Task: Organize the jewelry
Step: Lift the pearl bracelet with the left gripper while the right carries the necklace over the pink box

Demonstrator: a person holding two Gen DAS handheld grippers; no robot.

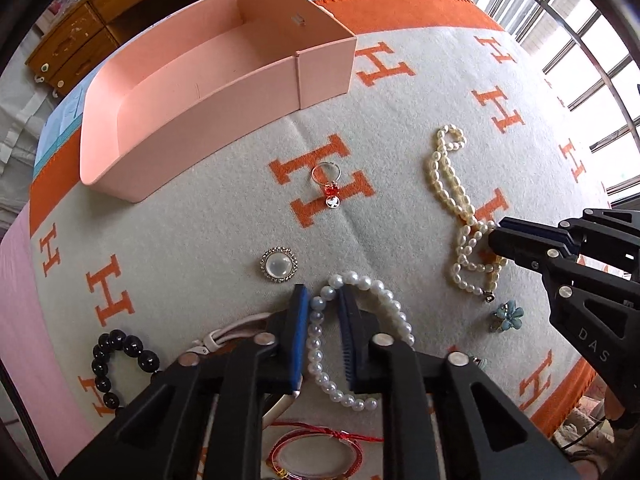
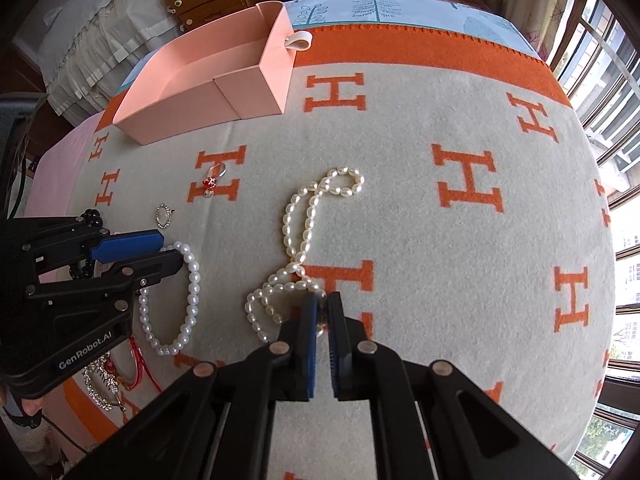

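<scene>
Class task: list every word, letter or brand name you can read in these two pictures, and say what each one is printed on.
"GenRobot.AI": white print on the left gripper body.
"DAS": pale print on the right gripper body; it may be cut short.
"H": orange letters repeated across the blanket.
Nothing readable on the pink box.

Both pictures are bright with daylight. It enters through the barred windows [image 1: 580, 40], at two o'clock in the left wrist view and three o'clock in the right wrist view [image 2: 616, 200], where the panes burn out to white. The cream and orange woollen blanket [image 1: 200, 216] is evenly lit; shadows on it are soft and short. The wooden chest of drawers [image 1: 80, 36] at ten o'clock sits dimmer. Fisheye distortion bulges the blanket into a dome and bends the window bars; a black vignette rings each frame. Focus is sharp, without motion blur.
</scene>
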